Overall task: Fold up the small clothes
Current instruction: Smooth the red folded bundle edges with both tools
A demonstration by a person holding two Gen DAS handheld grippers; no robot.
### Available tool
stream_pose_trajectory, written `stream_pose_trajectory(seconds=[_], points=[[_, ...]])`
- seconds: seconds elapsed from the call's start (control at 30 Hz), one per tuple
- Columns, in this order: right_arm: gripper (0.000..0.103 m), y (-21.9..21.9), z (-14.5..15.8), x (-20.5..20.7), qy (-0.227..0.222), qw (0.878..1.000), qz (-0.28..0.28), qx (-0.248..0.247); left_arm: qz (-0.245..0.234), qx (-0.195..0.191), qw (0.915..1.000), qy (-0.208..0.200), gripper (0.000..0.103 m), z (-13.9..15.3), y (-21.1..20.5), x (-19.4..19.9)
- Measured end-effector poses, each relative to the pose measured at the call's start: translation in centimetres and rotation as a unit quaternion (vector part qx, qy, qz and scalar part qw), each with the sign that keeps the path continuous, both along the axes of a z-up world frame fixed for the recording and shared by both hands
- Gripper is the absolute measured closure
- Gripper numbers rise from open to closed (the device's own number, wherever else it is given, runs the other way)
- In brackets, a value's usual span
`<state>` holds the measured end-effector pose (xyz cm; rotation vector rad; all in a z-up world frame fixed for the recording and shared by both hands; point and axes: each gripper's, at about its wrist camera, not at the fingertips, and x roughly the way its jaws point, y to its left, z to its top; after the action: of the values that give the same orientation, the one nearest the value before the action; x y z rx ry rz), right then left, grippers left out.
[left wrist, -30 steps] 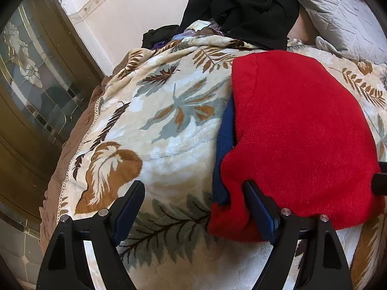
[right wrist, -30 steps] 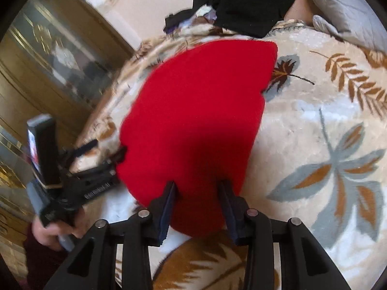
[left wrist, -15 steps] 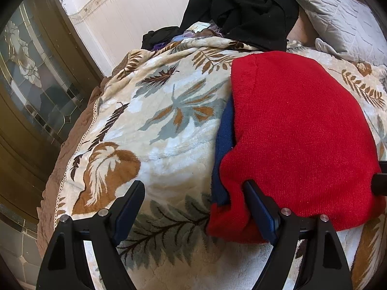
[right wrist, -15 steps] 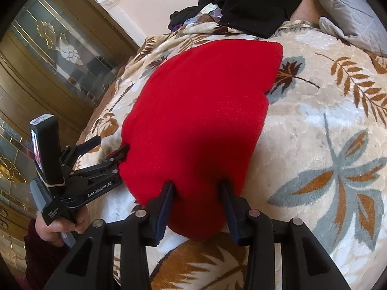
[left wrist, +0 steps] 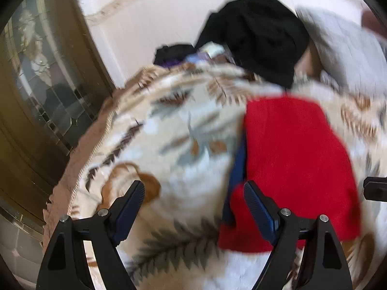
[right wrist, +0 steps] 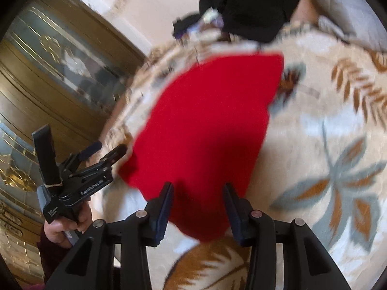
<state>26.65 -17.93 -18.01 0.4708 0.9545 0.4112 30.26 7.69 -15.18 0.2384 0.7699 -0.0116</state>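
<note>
A folded red knitted garment (left wrist: 297, 159) lies flat on the leaf-patterned blanket (left wrist: 169, 133), with a blue layer (left wrist: 238, 166) showing along its left edge. My left gripper (left wrist: 193, 191) hangs wide open above the blanket, its right finger over the garment's near left corner and nothing between the jaws. In the right wrist view the red garment (right wrist: 208, 120) fills the middle. My right gripper (right wrist: 198, 191) hovers over its near edge with jaws opening, pads apart from the cloth. The left gripper (right wrist: 104, 152) shows there too, held by a hand (right wrist: 63, 227).
A heap of black clothes (left wrist: 261, 36) and a grey quilted pillow (left wrist: 343, 48) lie at the far end of the bed. A brown glass-panelled door (left wrist: 43, 84) stands on the left beyond the blanket's edge. More leaf-patterned blanket (right wrist: 326, 145) spreads to the right of the garment.
Both grippers have lifted up and back from the red garment, so both views are blurred. The right jaws have spread a little wider. The garment stays flat where it was.
</note>
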Motion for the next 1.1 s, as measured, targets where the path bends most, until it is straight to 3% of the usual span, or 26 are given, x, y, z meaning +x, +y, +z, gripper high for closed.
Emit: stream_pose_trajectory(seconds=[0.13, 0.23, 0.3, 0.4, 0.53, 0.93, 1.0, 1.03, 1.1], points=[[0.056, -2.3, 0.3, 2.0, -0.012, 0.999, -0.036, 0.033, -0.007, -0.039, 0.9992, 0.007, 0.019, 0.4, -0.9, 2.1], [0.056, -3.7, -0.7, 3.9, -0.022, 0.995, -0.06, 0.078, -0.027, -0.027, 0.999, 0.024, 0.019, -1.0, -3.2, 3.4], [0.056, -3.6, -1.4, 5.3, -0.029, 0.995, -0.069, 0.073, -0.041, -0.017, 0.9982, 0.04, 0.019, -2.1, -4.5, 4.1], [0.056, -3.2, -4.4, 7.0, 0.009, 0.994, -0.072, 0.083, -0.038, 0.025, 0.9968, 0.066, 0.018, -4.9, -6.0, 5.1], [0.054, -4.0, -6.3, 7.8, 0.027, 0.989, -0.087, 0.117, -0.036, 0.021, 0.9974, 0.059, 0.017, -5.4, -6.1, 5.0], [0.052, -2.9, -1.6, 3.9, -0.017, 0.994, -0.058, 0.09, -0.04, 0.041, 0.9977, 0.036, 0.017, -4.7, -6.1, 3.7], [0.052, -2.4, -2.7, 4.0, 0.008, 0.996, -0.055, 0.073, -0.039, 0.041, 0.9977, 0.036, 0.017, -4.8, -6.2, 3.7], [0.052, -2.0, -4.2, 4.6, 0.041, 0.996, -0.05, 0.063, -0.039, 0.041, 0.9977, 0.036, 0.017, -4.8, -6.2, 3.7], [0.045, -2.1, -6.0, 5.0, 0.063, 0.993, -0.057, 0.078, -0.039, 0.043, 0.9976, 0.038, 0.017, -5.0, -6.4, 3.8]])
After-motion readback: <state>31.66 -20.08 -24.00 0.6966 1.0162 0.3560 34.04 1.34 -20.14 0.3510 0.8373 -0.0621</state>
